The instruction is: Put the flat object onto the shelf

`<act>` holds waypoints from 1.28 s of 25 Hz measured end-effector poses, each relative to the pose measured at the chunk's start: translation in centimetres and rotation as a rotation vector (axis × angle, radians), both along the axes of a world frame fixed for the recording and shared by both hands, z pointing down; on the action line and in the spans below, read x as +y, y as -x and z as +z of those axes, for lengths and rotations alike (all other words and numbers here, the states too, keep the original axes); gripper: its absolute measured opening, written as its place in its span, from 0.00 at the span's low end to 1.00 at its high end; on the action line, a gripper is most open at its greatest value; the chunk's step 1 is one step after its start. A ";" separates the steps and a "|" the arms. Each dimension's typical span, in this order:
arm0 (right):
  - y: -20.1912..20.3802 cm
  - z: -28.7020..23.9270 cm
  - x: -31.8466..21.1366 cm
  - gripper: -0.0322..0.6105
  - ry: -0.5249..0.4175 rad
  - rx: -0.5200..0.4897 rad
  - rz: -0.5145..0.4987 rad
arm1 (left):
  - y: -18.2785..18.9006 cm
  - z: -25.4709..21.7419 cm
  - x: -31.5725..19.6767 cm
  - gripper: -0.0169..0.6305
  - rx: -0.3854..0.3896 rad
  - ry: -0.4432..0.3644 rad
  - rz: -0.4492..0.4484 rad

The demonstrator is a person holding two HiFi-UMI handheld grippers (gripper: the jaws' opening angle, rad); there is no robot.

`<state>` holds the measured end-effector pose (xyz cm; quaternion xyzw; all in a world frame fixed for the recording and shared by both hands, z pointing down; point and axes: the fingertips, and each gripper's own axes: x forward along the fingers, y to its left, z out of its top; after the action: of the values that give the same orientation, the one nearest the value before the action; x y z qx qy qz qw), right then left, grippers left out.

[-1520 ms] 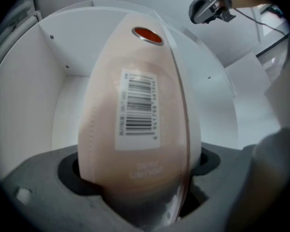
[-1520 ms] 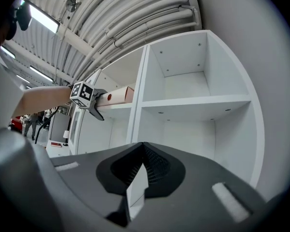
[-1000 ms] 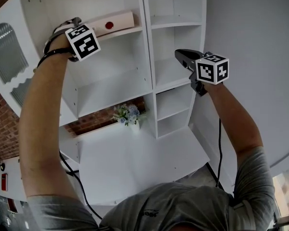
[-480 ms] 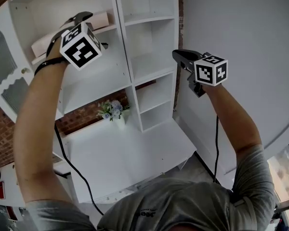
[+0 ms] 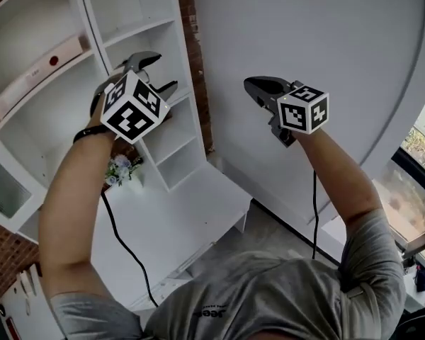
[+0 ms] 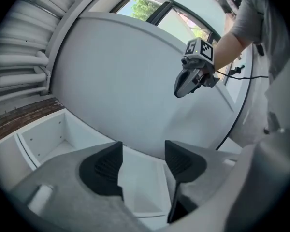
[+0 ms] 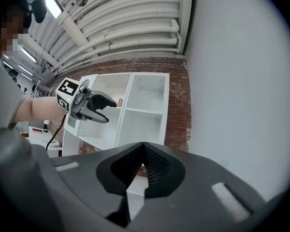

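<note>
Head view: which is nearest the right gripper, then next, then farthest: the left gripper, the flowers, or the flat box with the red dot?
1. left gripper, just to its left.
2. flowers, lower left under the shelves.
3. flat box, far left on the upper shelf.

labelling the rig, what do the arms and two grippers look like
The left gripper and right gripper are grey with black ribbed fingers, each carrying a white cube with black square markers and a black cable. The person wears a grey short-sleeved t-shirt.
</note>
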<state>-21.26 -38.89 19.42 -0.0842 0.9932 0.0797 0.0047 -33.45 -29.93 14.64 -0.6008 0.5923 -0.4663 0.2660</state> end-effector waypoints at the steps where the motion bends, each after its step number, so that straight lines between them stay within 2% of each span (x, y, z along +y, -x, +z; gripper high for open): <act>1: -1.8 0.3 -0.4 0.07 -0.001 0.001 0.031 | -1.6 0.8 -1.0 0.43 0.019 0.001 0.040; 5: -8.2 1.9 -1.6 0.07 0.001 0.010 0.134 | -7.0 3.7 -3.8 0.33 0.121 0.009 0.171; 12: -18.6 6.3 -2.5 0.06 0.009 0.027 0.311 | -15.8 11.4 -7.7 0.16 0.368 0.062 0.374; 15: -22.3 8.9 -2.4 0.07 0.026 0.039 0.365 | -18.5 15.4 -8.4 0.06 0.482 0.075 0.432; 17: -24.4 10.6 -2.4 0.06 0.036 0.046 0.387 | -19.7 17.7 -8.7 0.03 0.581 0.083 0.455; 22: -28.9 16.1 -2.1 0.06 0.102 0.060 0.423 | -22.6 23.9 -8.6 0.03 0.836 0.114 0.502; 26: -31.3 20.5 -1.5 0.06 0.198 0.022 0.427 | -24.4 29.2 -7.6 0.02 0.950 0.161 0.512; 32: -33.4 27.2 -0.8 0.06 0.301 0.006 0.457 | -25.1 35.2 -5.1 0.02 1.120 0.176 0.478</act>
<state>12.09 -39.64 46.62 -0.3057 0.9491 -0.0697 -0.0288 -8.32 -35.07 49.85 -0.8904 0.4502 -0.0545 -0.0387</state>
